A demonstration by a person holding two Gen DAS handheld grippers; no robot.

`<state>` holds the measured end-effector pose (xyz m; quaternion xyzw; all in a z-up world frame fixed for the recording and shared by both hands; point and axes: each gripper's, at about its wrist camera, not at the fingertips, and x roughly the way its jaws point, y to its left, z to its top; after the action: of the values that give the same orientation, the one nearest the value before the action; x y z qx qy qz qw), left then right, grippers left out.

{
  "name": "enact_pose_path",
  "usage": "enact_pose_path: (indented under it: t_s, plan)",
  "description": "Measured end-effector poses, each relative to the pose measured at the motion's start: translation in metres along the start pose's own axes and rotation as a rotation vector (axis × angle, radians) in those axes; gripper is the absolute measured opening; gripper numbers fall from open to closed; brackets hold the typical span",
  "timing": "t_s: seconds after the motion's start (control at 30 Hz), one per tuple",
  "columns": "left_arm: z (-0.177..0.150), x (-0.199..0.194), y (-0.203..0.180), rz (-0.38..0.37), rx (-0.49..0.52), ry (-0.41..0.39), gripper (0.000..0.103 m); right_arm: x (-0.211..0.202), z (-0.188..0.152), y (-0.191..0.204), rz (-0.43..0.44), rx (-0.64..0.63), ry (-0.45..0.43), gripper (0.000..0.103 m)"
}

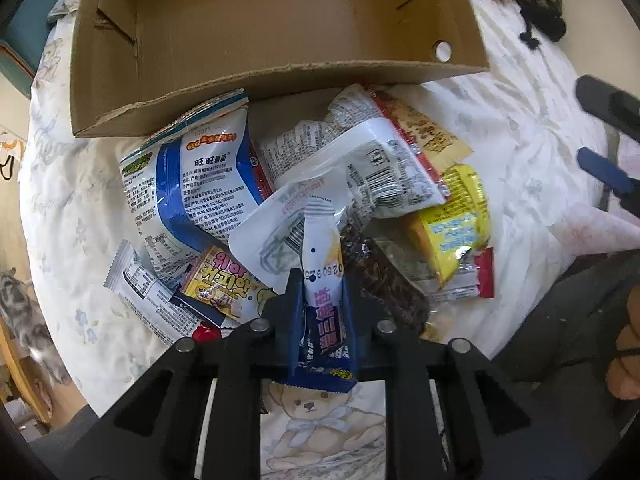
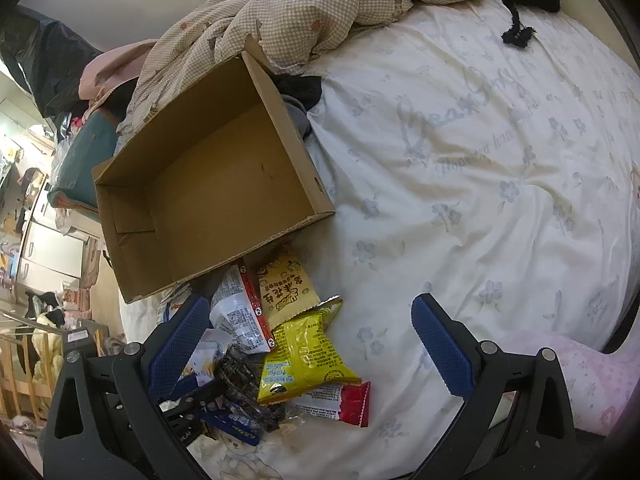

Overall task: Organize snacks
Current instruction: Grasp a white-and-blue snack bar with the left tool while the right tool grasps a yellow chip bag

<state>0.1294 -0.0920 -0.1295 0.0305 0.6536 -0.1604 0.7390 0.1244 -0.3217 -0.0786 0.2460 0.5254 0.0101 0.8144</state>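
A pile of snack packets lies on the bed in front of an open cardboard box (image 1: 280, 36), which also shows in the right wrist view (image 2: 208, 184). My left gripper (image 1: 322, 312) is shut on a slim white-and-blue snack stick packet (image 1: 322, 264) and holds it over the pile. The pile has a blue-and-white bag (image 1: 196, 184), a large white bag (image 1: 360, 160), a yellow bag (image 1: 452, 220) and a dark bar (image 1: 384, 280). My right gripper (image 2: 312, 352) is open and empty, above the yellow bag (image 2: 304, 356) at the pile's right side.
The bed sheet (image 2: 480, 160) is white with a flower print. A checked quilt (image 2: 304, 12) is bunched behind the box. A black cloth (image 2: 520, 32) lies far right. A pink pillow (image 2: 592, 380) sits at the near right edge.
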Motion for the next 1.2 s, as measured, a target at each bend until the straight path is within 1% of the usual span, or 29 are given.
enact_pose_path:
  t_s: [0.13, 0.23, 0.3, 0.4, 0.47, 0.53, 0.57, 0.63, 0.67, 0.73, 0.8, 0.87, 0.9, 0.93, 0.97, 1.0, 1.03, 1.07, 1.13, 1.2]
  plan:
    - [-0.003, -0.029, 0.015, -0.038, -0.047, -0.054, 0.015, 0.0, -0.001, 0.001, -0.008, -0.015, -0.002, 0.103]
    - [-0.007, -0.056, 0.03, -0.027, -0.092, -0.109, 0.016, 0.002, -0.001, 0.0, -0.015, -0.015, 0.009, 0.103]
    - [-0.013, -0.073, 0.043, -0.029, -0.117, -0.138, 0.016, 0.006, -0.002, -0.001, -0.02, -0.011, 0.028, 0.103]
    - [-0.02, -0.084, 0.062, -0.024, -0.179, -0.164, 0.016, 0.017, -0.005, 0.0, -0.048, -0.026, 0.079, 0.103]
    - [-0.025, -0.089, 0.077, -0.02, -0.222, -0.186, 0.016, 0.027, -0.009, 0.004, -0.087, -0.057, 0.118, 0.103]
    - [-0.026, -0.085, 0.082, -0.023, -0.256, -0.194, 0.016, 0.041, -0.013, 0.012, -0.144, -0.112, 0.161, 0.103]
    - [-0.027, -0.082, 0.087, -0.03, -0.28, -0.193, 0.016, 0.048, -0.016, 0.015, -0.16, -0.136, 0.181, 0.103]
    - [-0.027, -0.08, 0.09, -0.021, -0.299, -0.201, 0.016, 0.061, -0.022, 0.02, -0.172, -0.174, 0.23, 0.102]
    - [-0.026, -0.08, 0.091, -0.009, -0.301, -0.213, 0.016, 0.07, -0.026, 0.024, -0.176, -0.192, 0.261, 0.102]
    - [-0.024, -0.082, 0.089, -0.008, -0.29, -0.228, 0.016, 0.084, -0.034, 0.029, -0.175, -0.22, 0.313, 0.102]
    - [-0.023, -0.085, 0.087, -0.023, -0.28, -0.233, 0.016, 0.093, -0.038, 0.034, -0.202, -0.258, 0.33, 0.102]
    - [-0.023, -0.086, 0.086, -0.03, -0.275, -0.238, 0.016, 0.1, -0.039, 0.037, -0.241, -0.285, 0.322, 0.102]
    - [-0.023, -0.087, 0.086, -0.035, -0.276, -0.24, 0.016, 0.102, -0.039, 0.037, -0.242, -0.284, 0.323, 0.102]
    - [-0.023, -0.088, 0.086, -0.04, -0.277, -0.241, 0.016, 0.105, -0.039, 0.037, -0.236, -0.278, 0.326, 0.099]
    - [-0.024, -0.089, 0.088, -0.046, -0.28, -0.243, 0.016, 0.105, -0.038, 0.036, -0.23, -0.275, 0.325, 0.082]
    - [-0.024, -0.089, 0.088, -0.047, -0.283, -0.244, 0.016, 0.107, -0.038, 0.037, -0.215, -0.281, 0.335, 0.071]
    - [-0.024, -0.09, 0.089, -0.047, -0.286, -0.245, 0.016, 0.109, -0.039, 0.037, -0.201, -0.292, 0.351, 0.056]
    - [-0.025, -0.089, 0.09, -0.044, -0.286, -0.246, 0.016, 0.109, -0.042, 0.038, -0.205, -0.307, 0.361, 0.052]
    - [-0.025, -0.089, 0.093, -0.028, -0.29, -0.248, 0.016, 0.102, -0.047, 0.04, -0.23, -0.352, 0.336, 0.049]
    - [-0.026, -0.089, 0.095, -0.019, -0.298, -0.245, 0.016, 0.093, -0.051, 0.041, -0.231, -0.359, 0.312, 0.045]
